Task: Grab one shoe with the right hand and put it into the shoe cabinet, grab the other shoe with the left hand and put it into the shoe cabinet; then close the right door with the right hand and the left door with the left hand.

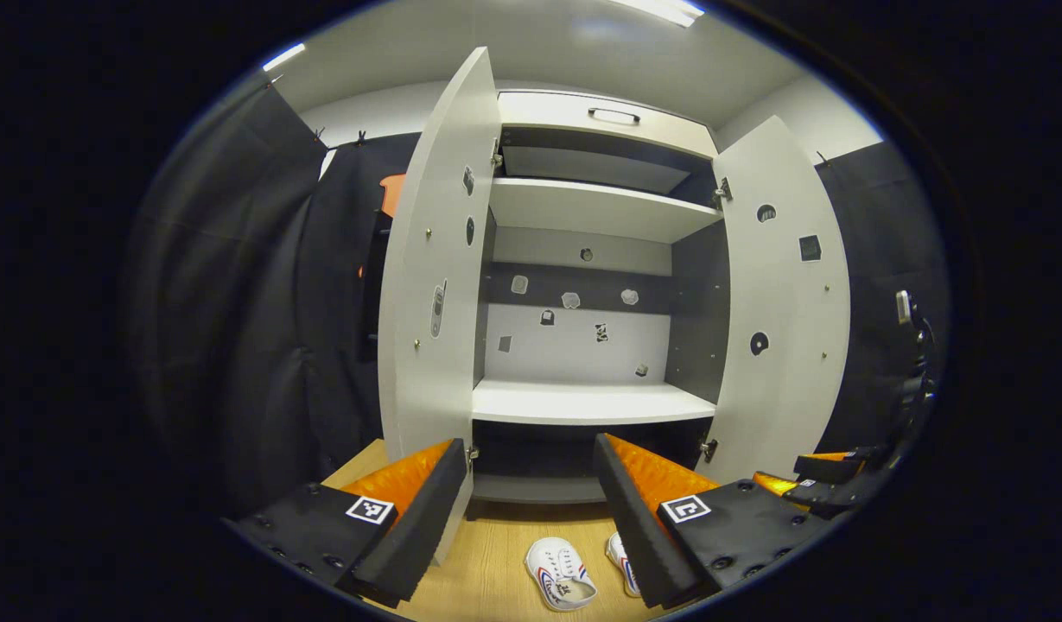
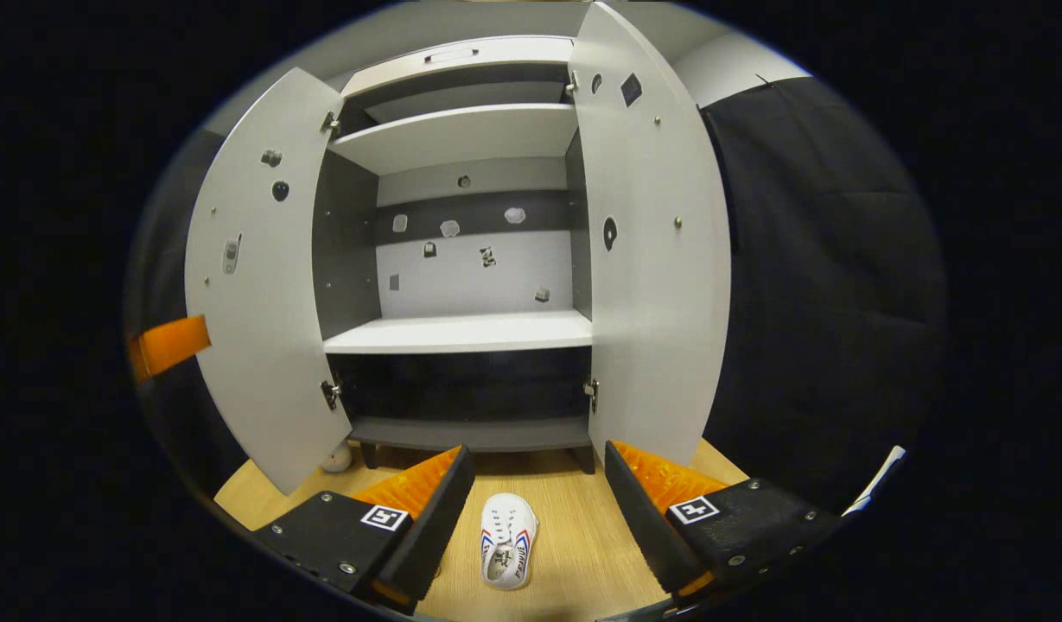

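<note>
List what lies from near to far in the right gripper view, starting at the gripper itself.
Right gripper, open → white shoe on the wooden floor → cabinet's two open doors → middle shelf → cabinet's back wall.

Left gripper view: camera looks forward and slightly down along its own fingers [image 1: 531, 501], facing the open shoe cabinet [image 1: 587, 402] from near, left of centre. Right gripper view: camera sits lower and more to the right, facing the same shoe cabinet [image 2: 461, 333]. Both views share the cabinet interior, both open doors and the wooden floor [image 2: 574, 536].
</note>
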Demonstrator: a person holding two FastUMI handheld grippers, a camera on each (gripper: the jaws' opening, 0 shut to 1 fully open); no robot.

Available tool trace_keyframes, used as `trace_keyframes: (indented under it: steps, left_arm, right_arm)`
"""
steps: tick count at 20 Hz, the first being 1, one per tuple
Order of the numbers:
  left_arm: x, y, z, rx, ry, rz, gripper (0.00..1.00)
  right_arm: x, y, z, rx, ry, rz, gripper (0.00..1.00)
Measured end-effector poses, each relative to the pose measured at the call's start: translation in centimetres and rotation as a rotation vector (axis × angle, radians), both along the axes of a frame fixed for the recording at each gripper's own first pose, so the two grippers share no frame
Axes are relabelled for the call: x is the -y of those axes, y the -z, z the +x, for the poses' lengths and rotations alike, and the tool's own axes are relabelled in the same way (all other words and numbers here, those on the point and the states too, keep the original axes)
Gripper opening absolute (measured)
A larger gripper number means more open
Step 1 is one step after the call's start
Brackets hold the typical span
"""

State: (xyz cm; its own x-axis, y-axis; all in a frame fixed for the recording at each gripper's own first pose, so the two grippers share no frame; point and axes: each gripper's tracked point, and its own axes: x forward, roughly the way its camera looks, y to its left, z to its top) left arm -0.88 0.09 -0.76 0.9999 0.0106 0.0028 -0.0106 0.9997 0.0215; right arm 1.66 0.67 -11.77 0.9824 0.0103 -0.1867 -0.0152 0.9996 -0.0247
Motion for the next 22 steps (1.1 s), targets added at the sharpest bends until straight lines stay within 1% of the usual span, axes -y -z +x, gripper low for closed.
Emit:
trace_keyframes:
  steps: [4,7,12,16,18,20,21,22]
  left_arm:
    - [-0.8,0.3,-0.1,-0.009,-0.014,-0.001,0.96]
    - [-1.7,0.2,-0.2,-0.013,-0.032,0.003,0.96]
    - [-2.9,0.8,-0.5,-0.024,-0.066,0.013,0.96]
    - [-3.8,0.9,-0.5,-0.031,-0.086,0.026,0.96]
    - [-4.2,1.0,-0.5,-0.032,-0.093,0.024,0.96]
    - [-4.4,1.1,-0.5,-0.035,-0.1,0.028,0.96]
    - [-4.5,1.3,-0.5,-0.038,-0.104,0.034,0.94]
    - [-4.7,1.4,-0.4,-0.042,-0.107,0.039,0.96]
  right_arm:
    - [-0.4,6.8,1.9,-0.096,-0.002,0.002,0.94]
    - [-0.6,11.8,2.9,-0.179,-0.003,-0.034,0.94]
    - [-0.1,18.5,4.6,-0.304,-0.005,-0.048,0.94]
    - [0.1,23.5,5.6,-0.418,0.002,0.005,0.94]
    - [0.4,25.0,5.9,-0.457,0.013,0.02,0.93]
    - [0.5,26.2,6.2,-0.482,0.014,0.01,0.86]
    - [0.4,26.8,6.3,-0.495,0.005,0.001,0.81]
    - [0.0,27.4,6.3,-0.509,-0.006,0.007,0.77]
